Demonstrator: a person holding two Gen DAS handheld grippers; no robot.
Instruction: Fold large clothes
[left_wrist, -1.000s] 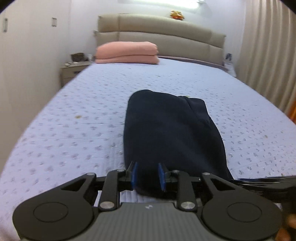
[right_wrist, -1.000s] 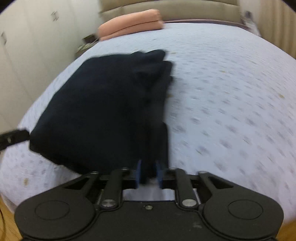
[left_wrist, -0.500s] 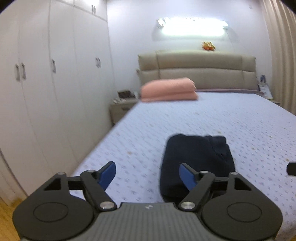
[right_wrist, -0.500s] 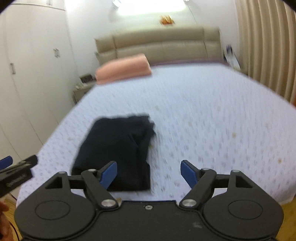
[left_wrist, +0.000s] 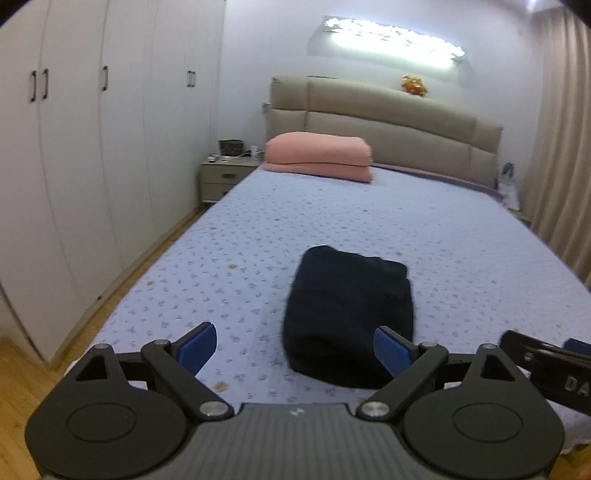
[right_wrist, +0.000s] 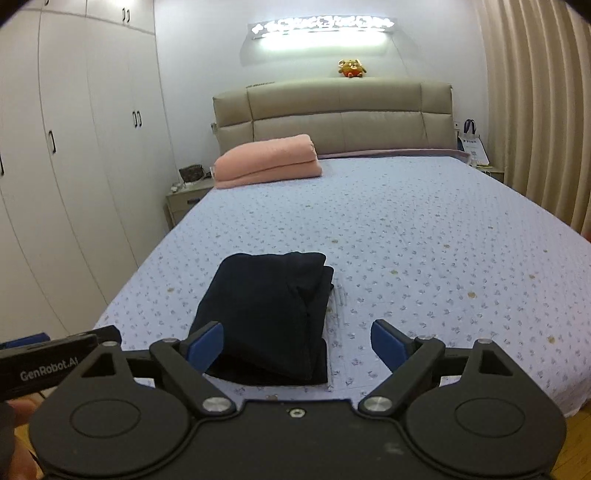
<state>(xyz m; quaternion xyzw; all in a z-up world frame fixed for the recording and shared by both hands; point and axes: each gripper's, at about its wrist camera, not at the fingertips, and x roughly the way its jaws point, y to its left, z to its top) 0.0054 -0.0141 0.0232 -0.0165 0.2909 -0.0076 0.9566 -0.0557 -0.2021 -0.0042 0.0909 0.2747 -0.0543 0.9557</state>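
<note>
Two grippers frame what we see of a bedroom: a wide bed with a pale blue, small-patterned quilted cover (right_wrist: 424, 236) fills the middle, its beige padded headboard (right_wrist: 332, 110) at the far end under a bright wall light (right_wrist: 321, 27). A small orange plush toy (right_wrist: 351, 68) sits on top of the headboard. At the far left of the bed lies a folded pink blanket (right_wrist: 266, 160), with a low bedside cabinet (left_wrist: 225, 181) just beyond it. White wardrobe doors (left_wrist: 92, 147) run along the left wall, and cream pleated curtains (right_wrist: 535, 110) hang on the right.

We find the dark navy garment (right_wrist: 266, 314) at the near end of the cover, folded into a compact rectangle, its layered edges stacked along the right side.

Our left gripper (left_wrist: 295, 347) and right gripper (right_wrist: 295, 341) have just been opening; both sets of jaws stand wide apart above the bed, with nothing between the blue pads.
</note>
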